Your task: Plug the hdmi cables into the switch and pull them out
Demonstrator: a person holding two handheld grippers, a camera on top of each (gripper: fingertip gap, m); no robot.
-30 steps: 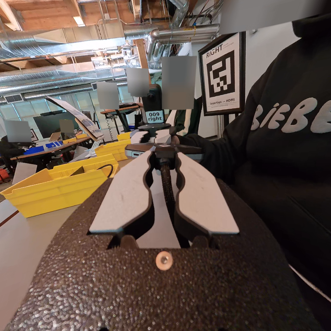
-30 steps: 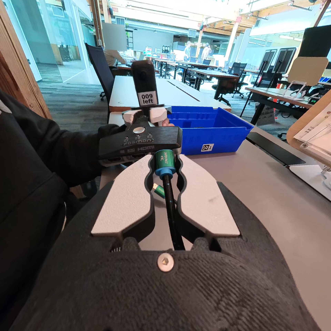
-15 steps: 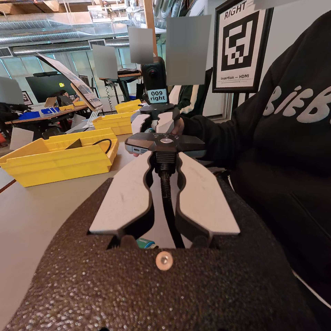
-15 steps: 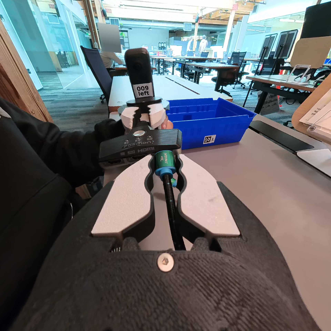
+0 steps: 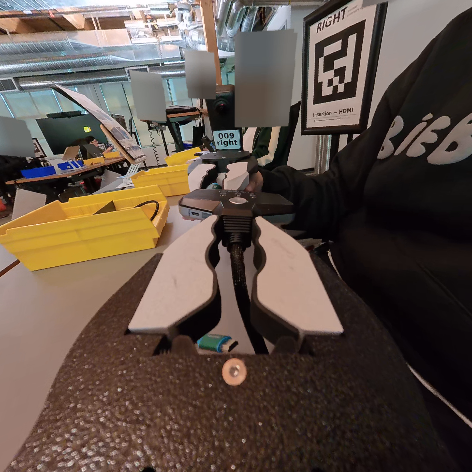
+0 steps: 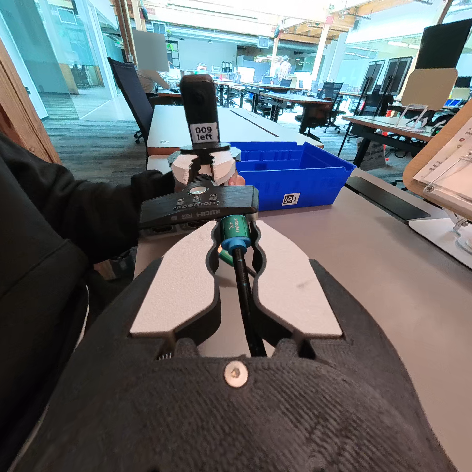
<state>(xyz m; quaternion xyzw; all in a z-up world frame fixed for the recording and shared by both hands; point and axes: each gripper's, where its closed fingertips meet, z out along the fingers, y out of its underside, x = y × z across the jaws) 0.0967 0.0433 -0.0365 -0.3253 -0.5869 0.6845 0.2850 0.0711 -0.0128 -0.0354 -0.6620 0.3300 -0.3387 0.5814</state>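
Spanning the lower part of both views, the grey counter (image 6: 370, 268) carries the bins and lies below the held parts. A yellow bin (image 5: 81, 229) sits on the counter toward its far left side in the left wrist view, with a black cable loop (image 5: 150, 207) inside it. A blue bin (image 6: 293, 173) sits on the counter beyond the switch in the right wrist view, near the far edge.

The switch (image 6: 199, 207), a flat black box, is held in the air between the two grippers, above the counter's near edge. In the left wrist view the same switch (image 5: 237, 204) appears end-on, just beyond the fingertips.

The left gripper (image 5: 236, 224) has its fingers (image 5: 189, 275) closed on the black ribbed plug (image 5: 236, 227) of a braided black cable (image 5: 238, 275); the plug is seated in the switch. The right gripper (image 6: 233, 235) has its fingers (image 6: 184, 281) closed on the green plug (image 6: 233, 228), whose front end meets the rightmost port on the switch's near face. Its black cable (image 6: 244, 293) runs back between the fingers.

A second green plug (image 5: 217, 343) lies loose on the counter below the left gripper, connector end pointing right, touching nothing held.
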